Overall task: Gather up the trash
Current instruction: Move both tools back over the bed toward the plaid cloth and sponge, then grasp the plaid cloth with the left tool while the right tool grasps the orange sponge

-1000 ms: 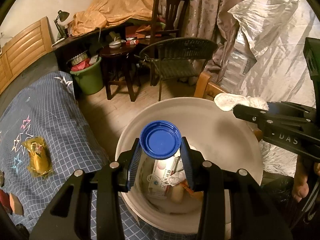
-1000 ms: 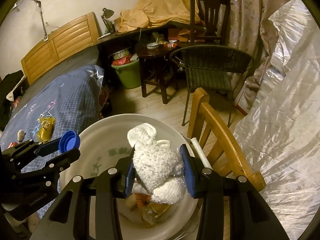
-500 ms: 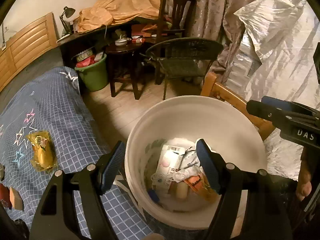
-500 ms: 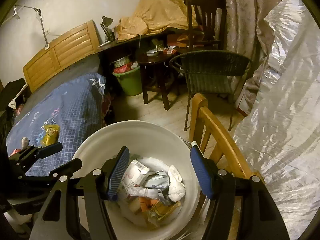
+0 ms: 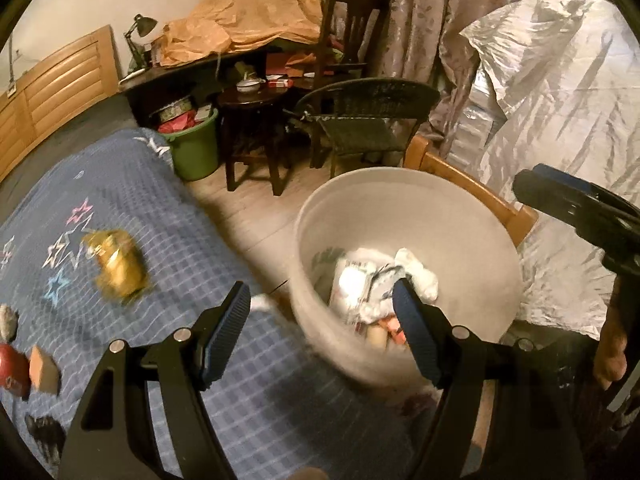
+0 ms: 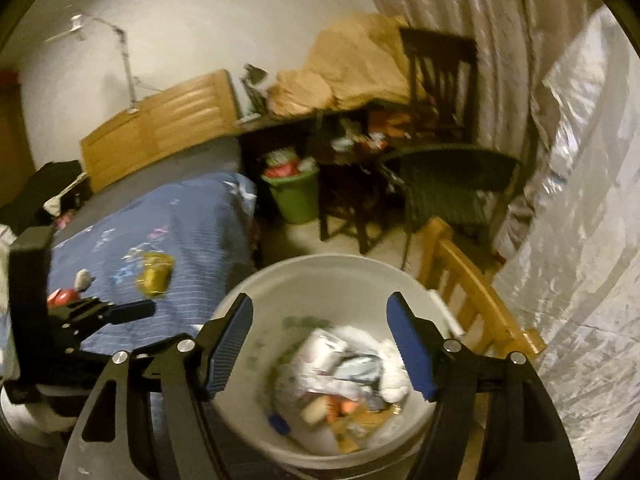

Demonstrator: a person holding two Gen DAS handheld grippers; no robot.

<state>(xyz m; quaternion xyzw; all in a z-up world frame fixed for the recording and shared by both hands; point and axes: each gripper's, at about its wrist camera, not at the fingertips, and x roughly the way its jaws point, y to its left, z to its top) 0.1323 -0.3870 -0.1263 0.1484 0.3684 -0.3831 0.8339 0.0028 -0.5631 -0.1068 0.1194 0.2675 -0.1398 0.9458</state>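
A white bucket (image 5: 472, 216) holds mixed trash: paper packets, a white cloth and orange bits; it also shows in the right wrist view (image 6: 320, 276). My left gripper (image 5: 322, 334) is open and empty, above the bucket's left rim and the bed. My right gripper (image 6: 320, 346) is open and empty, above the bucket. A golden wrapper (image 5: 120, 264) lies on the blue checked bedspread (image 5: 160, 216); it also shows in the right wrist view (image 6: 154, 276). A red object (image 5: 12, 368) and a tan block (image 5: 44, 368) lie at the bedspread's left edge.
A wooden chair (image 6: 472, 304) stands right of the bucket, with silvery plastic sheeting (image 5: 560, 100) behind. A green bin (image 5: 196, 152), a dark stool (image 5: 252, 128), a wicker chair (image 5: 368, 120) and a cluttered desk (image 5: 208, 64) stand at the back.
Both grippers opened and dropped their loads into the bucket: the blue cap from the left, the white cloth from the right. The left gripper has since swung left toward the bed; the right has risen.
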